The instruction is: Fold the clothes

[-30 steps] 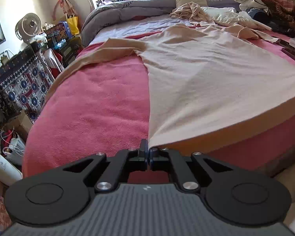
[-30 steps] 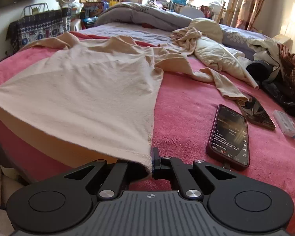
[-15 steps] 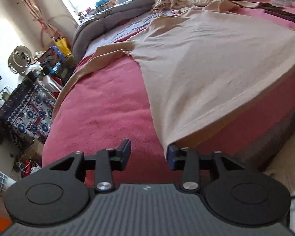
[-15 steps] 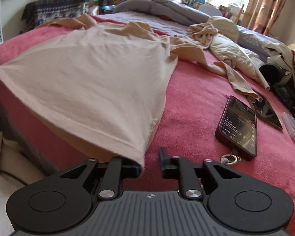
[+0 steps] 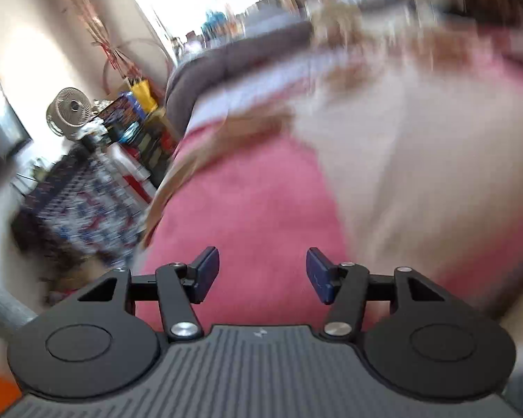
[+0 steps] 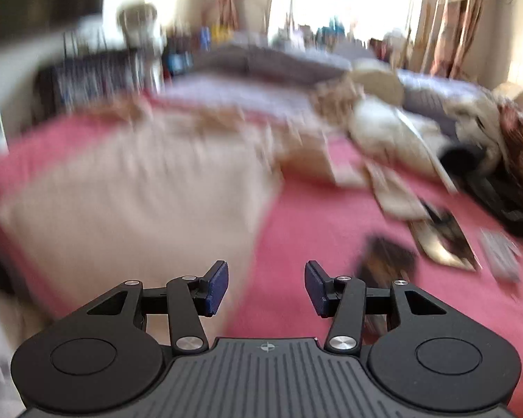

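Left wrist view, heavy blur throughout.

1. Bed point(image 5: 261, 202): pink blanket, fills most of both views. Grey quilt point(image 5: 233, 59) bunched at far end.
2. Shirt point(image 5: 418, 160): beige, spread flat on the blanket, long axis running away from the cameras toward the quilt. In left view it lies ahead and to the right of the jaws; in right wrist view the same shirt point(image 6: 139, 202) lies ahead and to the left. So it sits between the two grippers, near hem toward the bed edge, neither gripper clearly nearer. One sleeve point(image 5: 205, 160) trails off leftward toward the bed's side.
3. Pile of other clothes point(image 6: 394, 132): pale, crumpled, far right, well apart from the shirt body.
4. Left gripper point(image 5: 263, 273): jaws spread and opening, nothing between them, only blanket behind.
5. Right gripper point(image 6: 266, 287): jaws spread and opening, empty; shirt edge shows just behind the left pad, contact can't be told.
6. Phone point(image 6: 387, 257): dark, on blanket right of right gripper. Second flat shiny item point(image 6: 442, 237) beyond it, too blurred to ID.

Judgement: shirt laid out, fold not yet made; next grasp prob. at a side edge or sleeve.
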A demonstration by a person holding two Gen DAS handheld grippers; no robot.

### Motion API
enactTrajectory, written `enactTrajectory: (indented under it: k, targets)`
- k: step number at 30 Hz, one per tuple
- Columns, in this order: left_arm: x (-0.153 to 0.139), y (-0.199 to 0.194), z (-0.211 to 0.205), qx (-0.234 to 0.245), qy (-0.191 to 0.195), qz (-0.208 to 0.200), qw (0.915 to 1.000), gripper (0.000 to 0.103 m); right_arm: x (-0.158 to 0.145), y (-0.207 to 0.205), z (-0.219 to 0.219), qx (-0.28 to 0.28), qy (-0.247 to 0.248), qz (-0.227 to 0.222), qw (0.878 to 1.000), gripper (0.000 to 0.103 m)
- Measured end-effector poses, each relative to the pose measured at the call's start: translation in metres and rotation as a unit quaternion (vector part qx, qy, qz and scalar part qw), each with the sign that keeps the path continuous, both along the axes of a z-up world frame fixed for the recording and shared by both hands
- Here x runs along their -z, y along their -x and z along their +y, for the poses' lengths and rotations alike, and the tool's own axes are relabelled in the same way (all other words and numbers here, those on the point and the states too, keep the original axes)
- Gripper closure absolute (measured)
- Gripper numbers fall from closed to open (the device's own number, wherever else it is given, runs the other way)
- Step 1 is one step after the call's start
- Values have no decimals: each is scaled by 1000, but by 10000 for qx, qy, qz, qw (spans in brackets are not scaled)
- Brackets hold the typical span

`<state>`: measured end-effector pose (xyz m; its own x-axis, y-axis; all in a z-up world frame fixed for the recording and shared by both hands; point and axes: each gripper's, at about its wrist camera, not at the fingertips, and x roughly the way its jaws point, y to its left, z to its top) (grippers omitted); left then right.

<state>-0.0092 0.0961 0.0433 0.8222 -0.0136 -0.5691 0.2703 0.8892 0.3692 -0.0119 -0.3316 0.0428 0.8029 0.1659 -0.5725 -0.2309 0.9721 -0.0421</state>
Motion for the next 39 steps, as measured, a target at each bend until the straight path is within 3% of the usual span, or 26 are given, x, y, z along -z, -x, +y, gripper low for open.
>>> enactTrajectory:
  k: [3,6,9,11,14,19,23,28,30,31,32,36,39]
  targets:
    - [-6,-27,-38,346,746,-272,9962,43,3,-36,35,-254,-409,-425,9979,56]
    - [9,-55,-80,337,1045,-172,9938,42,26,-73,74,-452,-714,-226,9962,64]
    - [35,-78,-104,80,1081,139,9940,42,51,-88,94,-447,-592,118,9972,64]
    - [58,-83,-107,-129,868,477,9950,41,67,-88,88,-317,-247,361,9985,64]
    - [73,-70,-90,-114,1027,310,9942,37,76,-77,67,-154,-65,420,9990,64]
    - [75,-61,-72,-169,1387,332,9896,34,73,-62,38,89,-49,423,9991,64]
    - [75,-61,-82,-298,1213,195,9920,34,76,-58,40,202,116,355,9991,62]
    - [66,-65,-90,-711,1125,488,9899,29,77,-60,43,193,366,432,9982,61]
    - [63,-68,-92,-947,1093,632,9875,26,73,-59,44,204,498,557,9970,53]
    - [63,-68,-93,-1037,1096,674,9862,25,71,-58,45,244,634,582,9960,40]
    - [62,-68,-93,-1125,1101,713,9850,24,70,-56,46,286,772,605,9948,35]
    - [65,-69,-91,-1309,1149,736,9820,21,58,-48,51,302,868,472,9946,35]
    - [64,-69,-90,-1339,1185,766,9809,20,45,-47,66,-50,551,235,9982,35]
